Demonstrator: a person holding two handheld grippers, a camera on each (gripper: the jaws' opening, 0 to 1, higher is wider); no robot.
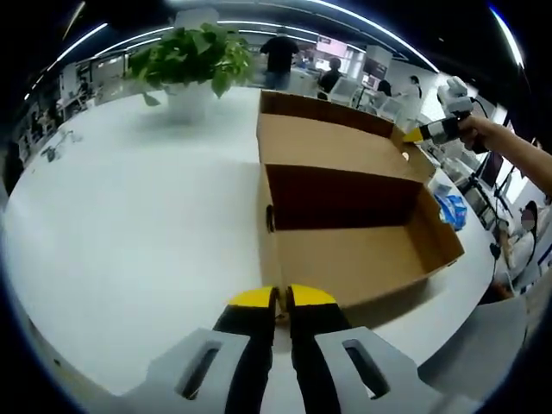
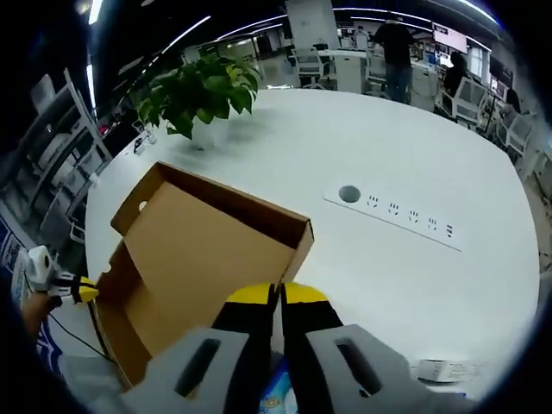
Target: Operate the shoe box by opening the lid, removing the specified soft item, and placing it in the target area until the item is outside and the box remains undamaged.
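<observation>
Apparently the box [image 1: 345,259] stands open on the white surface [image 1: 129,241], its lid folded back, and I see nothing inside it. A small blue and white thing [image 1: 450,207] lies on the surface just beside the far side of the box. It may be the soft item, already outside, but it is too small to be sure.

If so, the step in hand is to finish cleanly: draw both tools away from the cardboard slowly, without pushing the thin walls or bending the lid, and leave the item where it lies.

The left tool [image 1: 278,297] has its jaws almost together, and the tips stand at the near corner of the box. I cannot tell whether they pinch the wall or only touch it. The right tool [image 2: 278,295] has its jaws pressed together too, with nothing visible between them, and it hangs above the box edge. A plant [image 2: 203,90] stands well apart on the surface.
</observation>
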